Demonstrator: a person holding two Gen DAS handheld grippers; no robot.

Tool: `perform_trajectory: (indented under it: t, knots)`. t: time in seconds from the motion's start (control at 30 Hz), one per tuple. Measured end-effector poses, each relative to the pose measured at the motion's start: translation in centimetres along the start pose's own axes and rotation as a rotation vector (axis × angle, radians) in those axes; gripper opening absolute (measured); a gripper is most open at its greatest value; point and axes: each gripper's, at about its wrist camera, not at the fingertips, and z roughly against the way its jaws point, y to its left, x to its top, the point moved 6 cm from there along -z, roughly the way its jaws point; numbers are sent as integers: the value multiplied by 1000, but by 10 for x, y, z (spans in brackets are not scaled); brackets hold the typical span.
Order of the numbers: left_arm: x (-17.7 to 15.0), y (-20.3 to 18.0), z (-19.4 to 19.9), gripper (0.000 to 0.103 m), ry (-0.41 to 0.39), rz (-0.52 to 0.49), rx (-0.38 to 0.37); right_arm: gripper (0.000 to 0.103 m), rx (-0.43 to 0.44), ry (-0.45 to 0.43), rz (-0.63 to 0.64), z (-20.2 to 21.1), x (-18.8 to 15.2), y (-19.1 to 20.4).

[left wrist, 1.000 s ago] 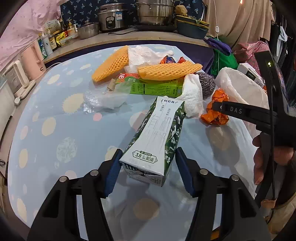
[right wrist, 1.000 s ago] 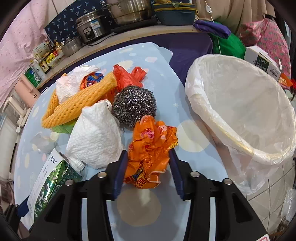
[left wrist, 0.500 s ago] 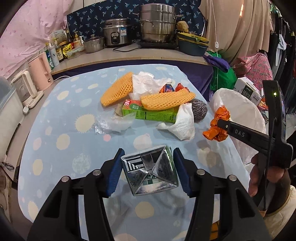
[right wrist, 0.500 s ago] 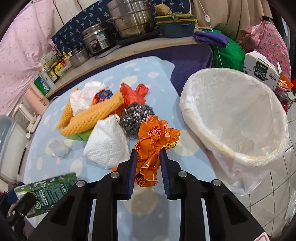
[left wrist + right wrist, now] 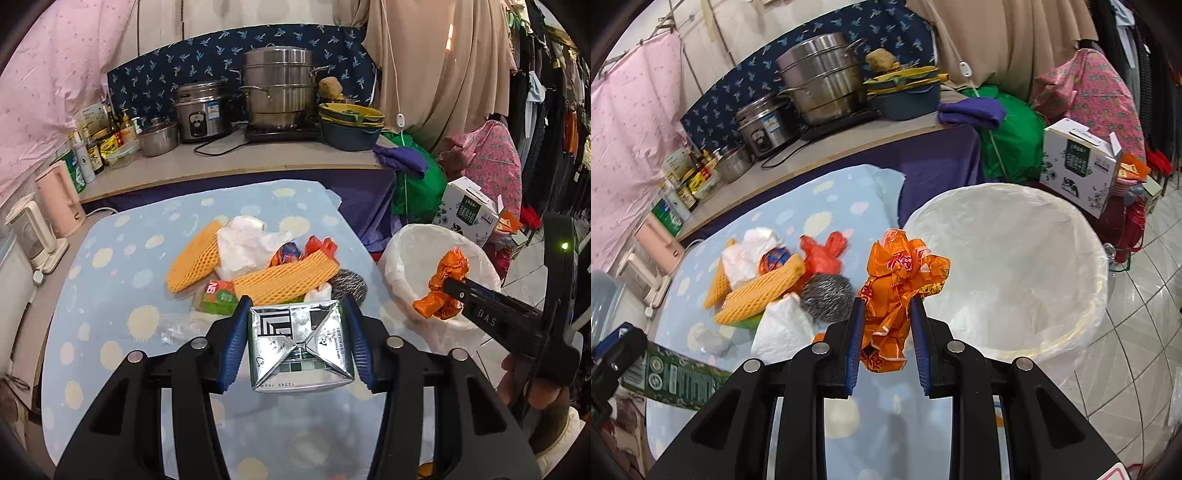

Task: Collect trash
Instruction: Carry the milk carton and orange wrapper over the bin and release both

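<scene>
Left gripper (image 5: 299, 343): its jaws are closing on a milk carton (image 5: 301, 350), the blue pads pressing on both side walls; the carton's foil-grey folded bottom faces the camera, and it is held clear of the spotted blue tablecloth (image 5: 110, 295).

Right gripper (image 5: 886, 328): jaws narrow, clamped on a crumpled orange wrapper (image 5: 897, 284), which is lifted off the tablecloth just beside the rim of the white-lined trash bin (image 5: 1015, 280). In the left wrist view the wrapper (image 5: 441, 284) appears in front of the bin's mouth (image 5: 410, 258).

Remaining trash, in a heap on the tablecloth left of the bin: two orange foam fruit nets (image 5: 284, 282), a steel wool scourer (image 5: 827, 291), crumpled white paper (image 5: 783, 328), a red plastic bag (image 5: 823, 254), a green box (image 5: 218, 299) and a clear plastic scrap (image 5: 177, 328).

A hand (image 5: 535, 384) grips the right gripper's handle.
</scene>
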Motion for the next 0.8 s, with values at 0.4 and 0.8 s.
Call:
perform_trajectory:
  t: [0.4,0.8]
  knots:
    - [75,-87,-22,47,-78,-57,-179,24,-106,-58,-98,8,24,-75]
    - [104,-165,-66,48,-78,-75,-317,24,-166,-43,-174,-12,29,-132]
